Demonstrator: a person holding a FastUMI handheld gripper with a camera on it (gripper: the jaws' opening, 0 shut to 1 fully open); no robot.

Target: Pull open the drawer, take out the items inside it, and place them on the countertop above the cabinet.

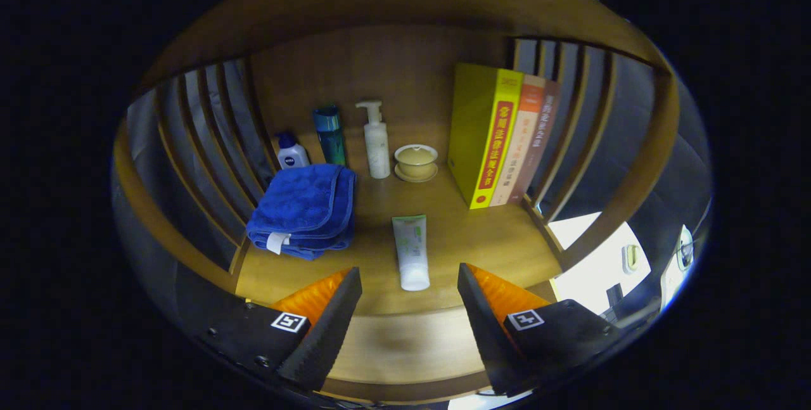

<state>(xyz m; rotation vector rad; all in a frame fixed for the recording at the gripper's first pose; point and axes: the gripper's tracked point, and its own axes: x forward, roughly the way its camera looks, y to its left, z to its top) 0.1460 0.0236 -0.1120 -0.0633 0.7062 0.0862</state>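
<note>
Gripper (408, 283) fingers apart, empty; tube (410, 251) between, near countertop (481, 245) edge.

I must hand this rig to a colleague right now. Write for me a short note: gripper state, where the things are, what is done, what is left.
Gripper: open, holding nothing, fingers apart above the countertop's front edge.
White tube: lies flat on the countertop, just ahead of the fingers, between their lines.
Also there: folded blue towel, small white bottle, teal bottle, pump bottle, lidded cup, upright books.
Done: the tube appears placed.
Left: I cannot see the drawer from here; check it for remaining items.
</note>
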